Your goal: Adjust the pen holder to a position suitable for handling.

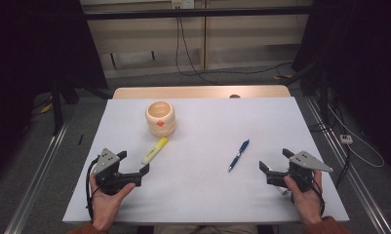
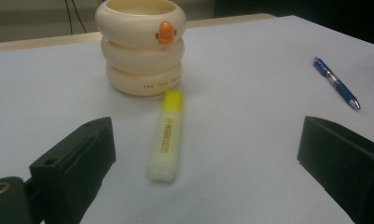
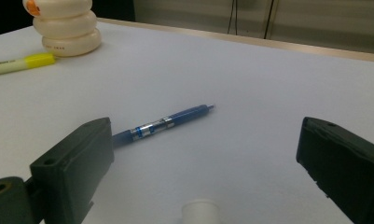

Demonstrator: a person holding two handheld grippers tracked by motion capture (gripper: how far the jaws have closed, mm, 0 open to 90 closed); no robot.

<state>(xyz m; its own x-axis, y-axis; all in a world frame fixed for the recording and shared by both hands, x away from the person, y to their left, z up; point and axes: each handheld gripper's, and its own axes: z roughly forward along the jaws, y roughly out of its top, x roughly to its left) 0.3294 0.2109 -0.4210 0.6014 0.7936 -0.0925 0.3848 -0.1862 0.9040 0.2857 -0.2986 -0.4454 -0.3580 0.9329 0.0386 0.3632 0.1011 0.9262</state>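
Black jaws of the left gripper [image 1: 133, 162] are gaping wide, gripping nothing; the yellow highlighter [image 1: 155, 149] is lying at one o'clock. Right gripper [image 1: 275, 159] is likewise gaping empty, blue pen [image 1: 238, 155] at eleven o'clock, cream cup [image 1: 160, 118] farther off.

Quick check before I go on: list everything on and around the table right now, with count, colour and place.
Pen holder: one, cream with an orange duck bill, upright at the far left of the table.
Highlighter: one, yellow, lying flat just in front of the holder.
Pen: one, blue, lying flat right of centre.
Small white cap-like piece: one, close under the right gripper; cannot tell what it is.
Table: one, white top, wooden far edge.
Left gripper: black, near left, jaws open, empty.
Right gripper: black, near right, jaws open, empty.
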